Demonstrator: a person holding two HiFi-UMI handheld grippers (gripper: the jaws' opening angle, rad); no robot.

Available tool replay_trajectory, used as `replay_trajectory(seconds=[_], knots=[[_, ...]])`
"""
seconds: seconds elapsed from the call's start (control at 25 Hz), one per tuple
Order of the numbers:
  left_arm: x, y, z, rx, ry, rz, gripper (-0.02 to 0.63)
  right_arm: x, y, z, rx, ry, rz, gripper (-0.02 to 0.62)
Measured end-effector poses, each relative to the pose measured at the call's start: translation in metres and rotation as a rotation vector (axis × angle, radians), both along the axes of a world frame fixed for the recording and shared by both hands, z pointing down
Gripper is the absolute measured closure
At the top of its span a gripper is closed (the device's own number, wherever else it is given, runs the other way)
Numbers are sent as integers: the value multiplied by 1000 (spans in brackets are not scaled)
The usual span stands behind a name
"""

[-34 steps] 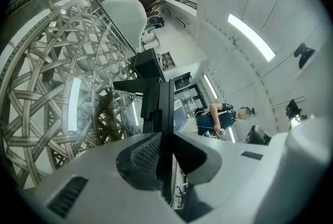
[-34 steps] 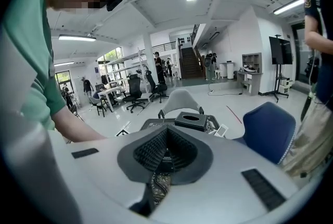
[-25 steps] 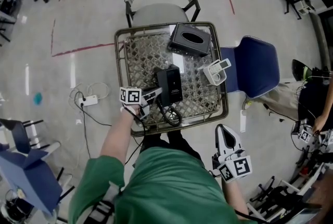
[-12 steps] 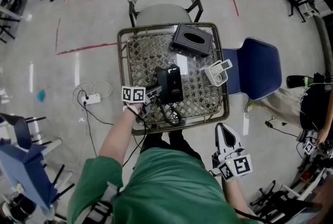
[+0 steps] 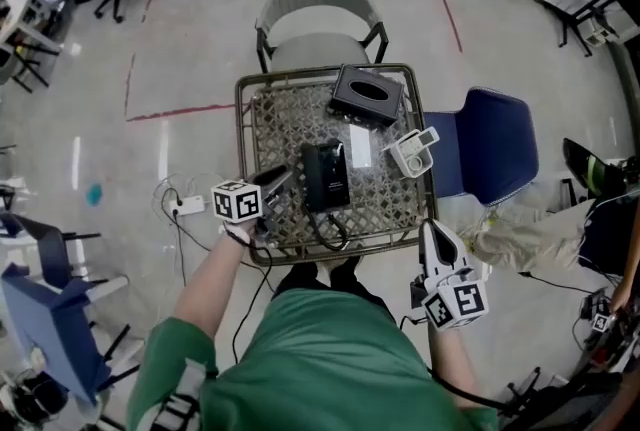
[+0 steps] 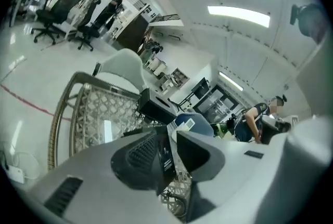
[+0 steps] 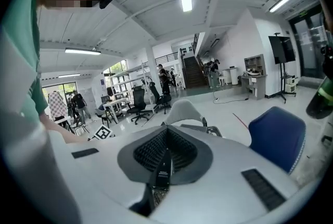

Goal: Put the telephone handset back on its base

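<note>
The black telephone (image 5: 326,175) sits mid-table on the lattice top (image 5: 285,124). Its handset seems to lie along the base, though black on black hides the seam. Its dark cord (image 5: 328,229) loops toward the front edge. My left gripper (image 5: 275,189) hovers just left of the phone, its tips apart from it. In the left gripper view this gripper (image 6: 169,158) shows a narrow gap with only lattice behind it. My right gripper (image 5: 437,247) hangs off the table's front right corner, and in its own view its jaws (image 7: 162,168) are pressed together, empty.
A black tissue box (image 5: 367,95) stands at the table's far right, a white card (image 5: 358,147) and a small white device (image 5: 414,151) to the phone's right. A grey chair (image 5: 318,14) is behind the table and a blue chair (image 5: 493,144) to its right. Cables and a power strip (image 5: 187,205) lie on the floor at left.
My left gripper has drawn back leftward from the phone's side, leaving a gap. The head view has shifted, so the table sits lower in frame. The right gripper stays put.
</note>
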State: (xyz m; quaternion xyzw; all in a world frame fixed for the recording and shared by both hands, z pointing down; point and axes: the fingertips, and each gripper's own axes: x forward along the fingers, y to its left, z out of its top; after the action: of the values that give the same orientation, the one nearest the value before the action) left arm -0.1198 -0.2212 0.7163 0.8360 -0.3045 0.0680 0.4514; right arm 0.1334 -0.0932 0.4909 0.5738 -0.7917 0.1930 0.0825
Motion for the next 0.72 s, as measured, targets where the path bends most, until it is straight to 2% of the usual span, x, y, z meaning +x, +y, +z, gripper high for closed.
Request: replay_trajectory(seconds=[0.24, 0.44, 0.52, 0.72], knots=[[0, -5, -127, 283, -91, -47, 476, 13, -20, -19, 74, -13, -10, 580], [13, 7, -223, 488, -120, -92, 480, 15, -37, -48, 150, -8, -45, 580], [20, 15, -252, 565, -148, -97, 485, 16, -42, -59, 178, 23, -63, 580], [37, 35, -290, 715, -317, -59, 500, 16, -51, -88, 255, 163, -107, 580]])
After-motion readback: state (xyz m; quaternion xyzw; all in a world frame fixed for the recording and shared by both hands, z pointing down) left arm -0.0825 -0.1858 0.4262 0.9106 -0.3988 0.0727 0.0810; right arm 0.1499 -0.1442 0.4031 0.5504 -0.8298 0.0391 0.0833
